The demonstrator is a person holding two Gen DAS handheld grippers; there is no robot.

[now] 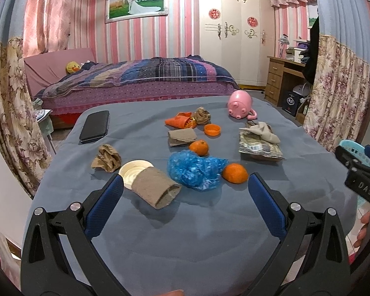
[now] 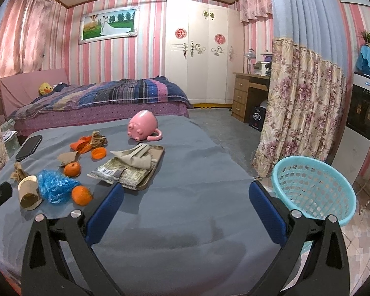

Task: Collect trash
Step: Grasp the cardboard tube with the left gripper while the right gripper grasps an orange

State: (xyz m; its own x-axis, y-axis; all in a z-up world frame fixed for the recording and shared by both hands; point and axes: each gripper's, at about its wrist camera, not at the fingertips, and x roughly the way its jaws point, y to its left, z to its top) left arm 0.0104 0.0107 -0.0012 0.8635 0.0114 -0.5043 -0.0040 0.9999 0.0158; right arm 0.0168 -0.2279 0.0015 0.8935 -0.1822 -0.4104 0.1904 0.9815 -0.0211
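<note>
Trash lies on a table under a blue-grey cloth [image 1: 185, 227]: a cardboard tube [image 1: 155, 187] on a white lid [image 1: 133, 170], a crumpled blue plastic bag [image 1: 194, 170], brown paper wads [image 1: 106, 159], a cardboard scrap [image 1: 181, 137], an orange wrapper [image 1: 181, 120] and an orange cap [image 1: 212, 130]. My left gripper [image 1: 185, 190] is open and empty, just short of the tube and bag. My right gripper [image 2: 186, 197] is open and empty over bare cloth [image 2: 185, 222], next to a turquoise basket [image 2: 313, 190] at the table's right edge.
Two tangerines [image 1: 234, 172] lie by the blue bag. A tray [image 2: 140, 167] holds packets and a beige cloth. A pink pig mug [image 1: 240, 104] lies on its side at the back. A black phone [image 1: 95, 126] lies at the back left. A bed stands beyond the table.
</note>
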